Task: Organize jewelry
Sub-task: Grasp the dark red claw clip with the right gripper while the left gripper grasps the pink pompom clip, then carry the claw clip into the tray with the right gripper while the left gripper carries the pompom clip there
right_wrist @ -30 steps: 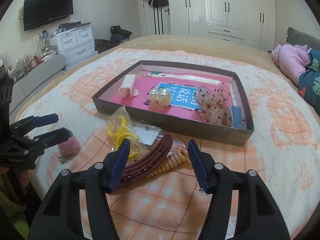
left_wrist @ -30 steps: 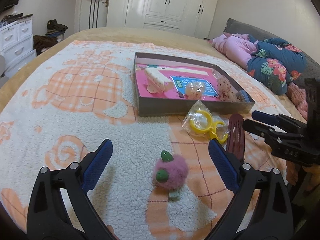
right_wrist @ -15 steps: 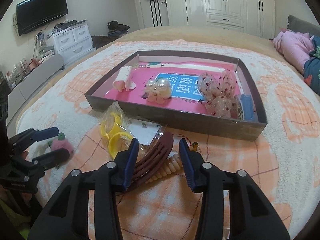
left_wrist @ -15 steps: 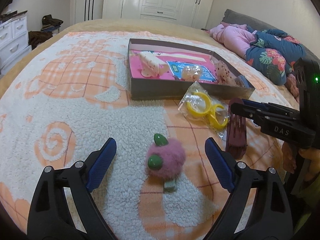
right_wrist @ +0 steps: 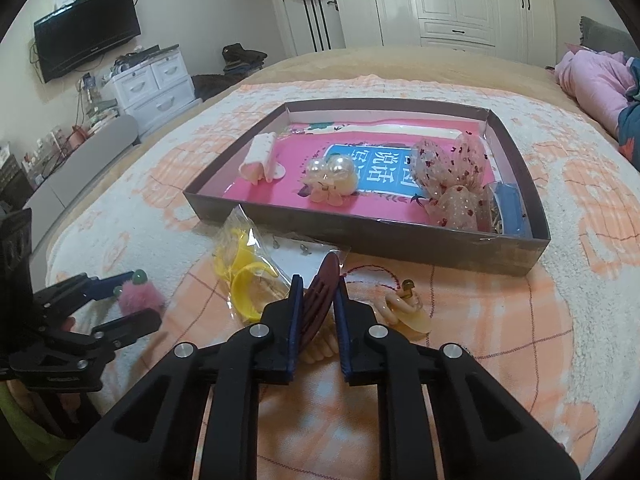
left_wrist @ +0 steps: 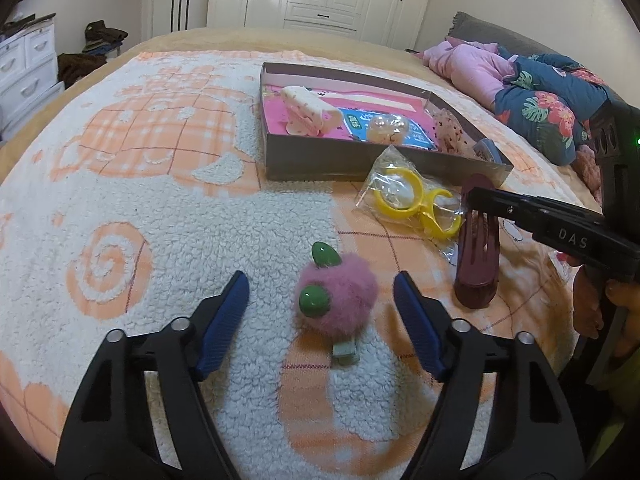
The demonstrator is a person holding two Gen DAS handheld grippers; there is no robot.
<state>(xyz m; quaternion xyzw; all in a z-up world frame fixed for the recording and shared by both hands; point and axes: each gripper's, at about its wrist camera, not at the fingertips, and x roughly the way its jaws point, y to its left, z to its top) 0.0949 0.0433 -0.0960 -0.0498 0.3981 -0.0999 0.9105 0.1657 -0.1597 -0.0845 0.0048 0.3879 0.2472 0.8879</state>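
On the left wrist view: left hand-held gripper (left_wrist: 321, 302) straddling the pink pom-pom clip (left_wrist: 338, 300) on the bed blanket (left_wrist: 120, 208), jaws half-wide and just been closing, pads not yet touching the fluff. Sitting well short of the cardboard tray (left_wrist: 340, 162). Yellow rings in a clear bag (left_wrist: 404, 200) lying between clip and tray. Right hand-held gripper (left_wrist: 478, 196) reaching in from the right over the dark maroon hair clip (left_wrist: 478, 256).

On the right wrist view: right hand-held gripper (right_wrist: 316, 300) narrow, jaws just been closing, now pinching the dark maroon hair clip (right_wrist: 322, 292) edge-on between the pads. Cream spiral hair tie (right_wrist: 404, 310) lying just beside it, partly under the clip. Tray (right_wrist: 400, 244) already holding pearl and mesh pieces.

Risks, judging from this: squeezing only fluff on the pom-pom and losing it on the lift; thin maroon clip twisting out of an off-centre pinch; spiral tie or bag snagging and dragging along.
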